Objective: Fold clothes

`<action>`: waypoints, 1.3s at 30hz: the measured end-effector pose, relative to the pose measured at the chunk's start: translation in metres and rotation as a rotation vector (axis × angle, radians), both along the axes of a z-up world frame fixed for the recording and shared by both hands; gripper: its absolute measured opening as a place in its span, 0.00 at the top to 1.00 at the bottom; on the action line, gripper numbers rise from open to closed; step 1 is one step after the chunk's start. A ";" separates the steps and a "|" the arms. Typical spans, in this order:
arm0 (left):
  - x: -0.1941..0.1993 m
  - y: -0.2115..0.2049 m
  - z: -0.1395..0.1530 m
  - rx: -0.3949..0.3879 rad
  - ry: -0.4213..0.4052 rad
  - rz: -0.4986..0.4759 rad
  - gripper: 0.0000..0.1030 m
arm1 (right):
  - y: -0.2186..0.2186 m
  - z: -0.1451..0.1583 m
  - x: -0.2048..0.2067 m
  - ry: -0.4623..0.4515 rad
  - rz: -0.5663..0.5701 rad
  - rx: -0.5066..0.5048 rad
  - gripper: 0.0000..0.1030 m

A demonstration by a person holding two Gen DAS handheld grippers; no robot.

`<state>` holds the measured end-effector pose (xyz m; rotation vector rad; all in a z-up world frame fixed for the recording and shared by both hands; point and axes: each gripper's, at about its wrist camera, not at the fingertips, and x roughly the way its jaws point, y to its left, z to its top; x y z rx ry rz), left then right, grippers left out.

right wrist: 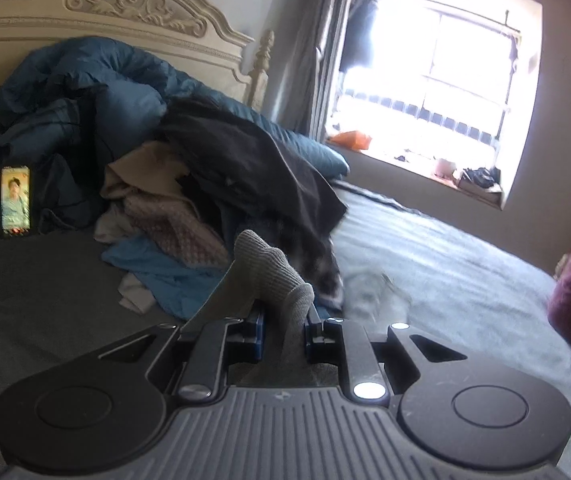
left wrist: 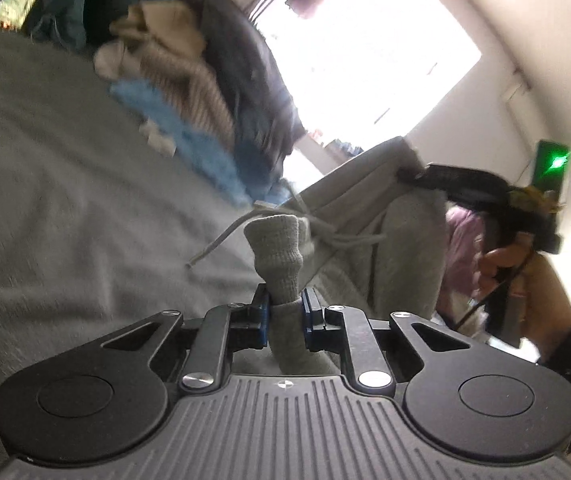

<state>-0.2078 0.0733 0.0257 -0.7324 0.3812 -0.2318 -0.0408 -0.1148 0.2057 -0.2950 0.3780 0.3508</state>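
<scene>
Both grippers pinch ribbed cuffs of grey sweatpants [left wrist: 365, 216] held above the bed [left wrist: 45, 208].

The left gripper [left wrist: 284, 306] has its jaws closed tight on a bunched knit cuff [left wrist: 275, 256]; soft fleece and a loose white drawstring [left wrist: 337, 236] hang beyond it. The right gripper [right wrist: 284, 320] likewise clamps a ribbed cuff [right wrist: 273, 268]. Behind, near the carved cream headboard [right wrist: 97, 12], lies a rumpled heap of clothes [right wrist: 189, 184]: black, beige knit, blue. A lit phone [right wrist: 15, 202] stands by the blue duvet [right wrist: 85, 80].
</scene>
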 end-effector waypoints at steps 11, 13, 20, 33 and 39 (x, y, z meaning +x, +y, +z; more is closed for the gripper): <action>-0.035 0.094 0.029 -0.021 -0.099 0.233 0.89 | 0.105 0.018 0.008 -0.058 0.161 0.033 0.81; -0.039 0.112 0.030 -0.023 -0.109 0.285 0.89 | 0.131 0.021 0.013 -0.058 0.190 0.045 0.81; -0.050 0.166 0.035 -0.005 -0.147 0.438 0.89 | 0.232 0.018 0.027 -0.069 0.309 0.021 0.81; -0.047 0.246 0.002 -0.063 -0.111 0.606 0.89 | 0.367 -0.034 0.068 -0.005 0.439 -0.015 0.81; -0.037 0.268 -0.004 -0.048 -0.116 0.638 0.89 | 0.394 -0.049 0.087 0.029 0.450 0.010 0.81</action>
